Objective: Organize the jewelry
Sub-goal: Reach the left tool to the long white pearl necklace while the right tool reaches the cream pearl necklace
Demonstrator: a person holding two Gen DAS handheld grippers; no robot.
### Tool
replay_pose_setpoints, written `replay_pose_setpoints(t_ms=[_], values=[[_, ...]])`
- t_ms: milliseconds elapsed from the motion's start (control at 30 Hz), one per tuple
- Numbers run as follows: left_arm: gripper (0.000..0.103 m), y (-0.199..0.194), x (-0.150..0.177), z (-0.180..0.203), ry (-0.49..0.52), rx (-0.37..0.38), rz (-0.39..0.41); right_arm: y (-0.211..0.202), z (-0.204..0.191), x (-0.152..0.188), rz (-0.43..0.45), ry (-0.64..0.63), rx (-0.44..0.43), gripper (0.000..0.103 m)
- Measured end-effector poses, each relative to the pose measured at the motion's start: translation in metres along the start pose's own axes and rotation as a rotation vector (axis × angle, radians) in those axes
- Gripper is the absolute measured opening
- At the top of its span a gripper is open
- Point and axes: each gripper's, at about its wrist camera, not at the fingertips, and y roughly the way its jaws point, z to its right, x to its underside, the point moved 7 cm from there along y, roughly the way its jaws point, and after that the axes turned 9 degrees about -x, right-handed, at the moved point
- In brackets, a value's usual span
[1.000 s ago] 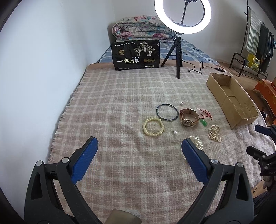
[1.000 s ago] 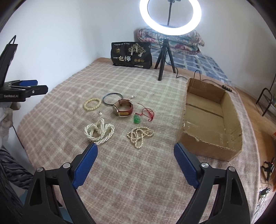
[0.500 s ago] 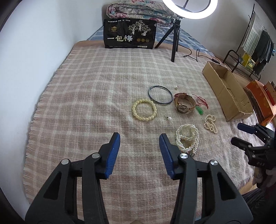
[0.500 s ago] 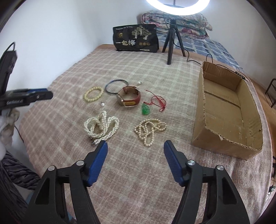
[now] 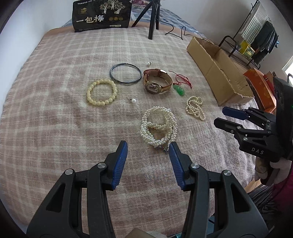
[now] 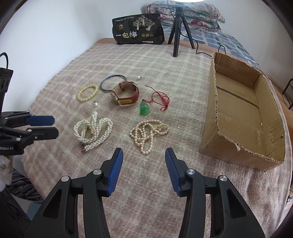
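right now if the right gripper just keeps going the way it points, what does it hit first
Most likely the small pearl necklace, which lies just ahead of the open right gripper on the checked blanket. Depth is unclear, so the pads might meet bare blanket just short of it.

You are working in bright, even light from the far end of the bed, where the white rim of the ring light burns out at the top edge of your right view. Shadows on the blanket stay faint. Both views are sharp, though the fisheye bends the edges and darkens the corners.
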Motion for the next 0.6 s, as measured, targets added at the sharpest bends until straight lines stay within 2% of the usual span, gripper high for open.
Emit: replay_pose_setpoints(t_ms=[200, 367, 600], values=[[0.049, 0.023, 0.001, 0.015, 0.047, -0.023, -0.068, 0.014, 0.008, 0.004, -0.053, -0.031, 0.017, 0.047], [0.049, 0.039, 0.003, 0.024, 0.087, -0.041, -0.107, 0.024, 0.007, 0.004, -0.084, -0.058, 0.013, 0.053], [0.051, 0.050, 0.004, 0.023, 0.105, -0.061, -0.122, 0.036, 0.009, -0.002, -0.100, -0.092, 0.021, 0.053]])
